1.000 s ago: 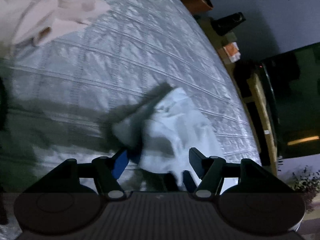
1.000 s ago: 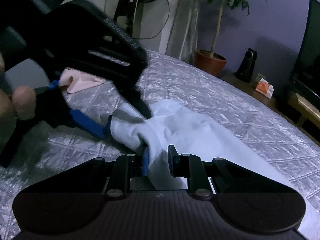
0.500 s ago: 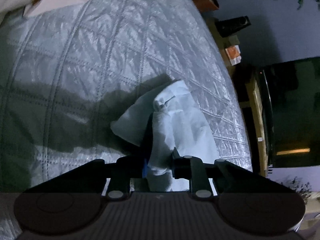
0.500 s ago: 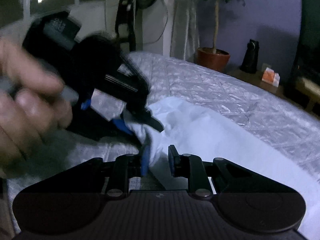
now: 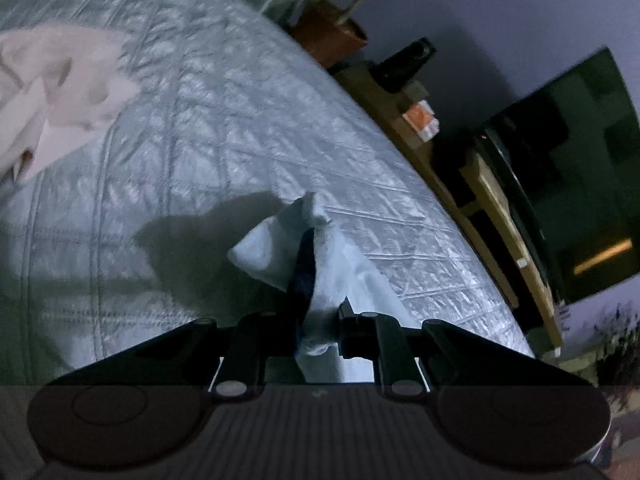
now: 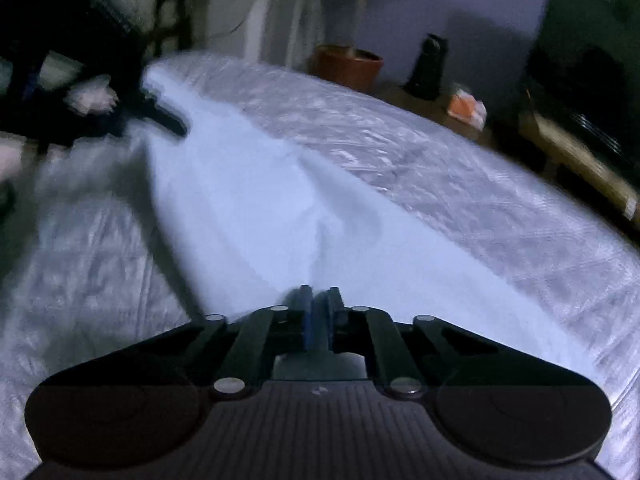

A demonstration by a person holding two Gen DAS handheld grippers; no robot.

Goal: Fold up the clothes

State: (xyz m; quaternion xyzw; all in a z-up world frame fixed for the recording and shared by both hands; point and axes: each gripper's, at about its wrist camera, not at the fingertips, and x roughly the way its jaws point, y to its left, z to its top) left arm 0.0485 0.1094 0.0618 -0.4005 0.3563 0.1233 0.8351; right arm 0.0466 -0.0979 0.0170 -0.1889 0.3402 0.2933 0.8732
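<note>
A white garment (image 6: 248, 200) lies stretched over the quilted silver bedspread (image 6: 460, 184). My right gripper (image 6: 318, 308) is shut on its near edge, and a crease runs from the blue pads into the cloth. My left gripper (image 5: 320, 312) is shut on a bunched corner of the same garment (image 5: 272, 256), which rises in a peak above the bedspread (image 5: 200, 140). In the right wrist view the left gripper's dark fingers (image 6: 166, 118) hold the far end, blurred. A pale pink garment (image 5: 60, 92) lies crumpled at the bed's far left.
Past the bed's far edge stand a terracotta plant pot (image 6: 346, 66), a dark speaker (image 6: 430, 64) and an orange box (image 6: 466, 106) on a low wooden bench (image 5: 500, 220). A dark television (image 5: 580, 180) is on the right.
My left gripper shut on the white garment's corner and lifted it. My right gripper pinched the near edge, the two grippers drew apart, and the cloth now stretches between them.
</note>
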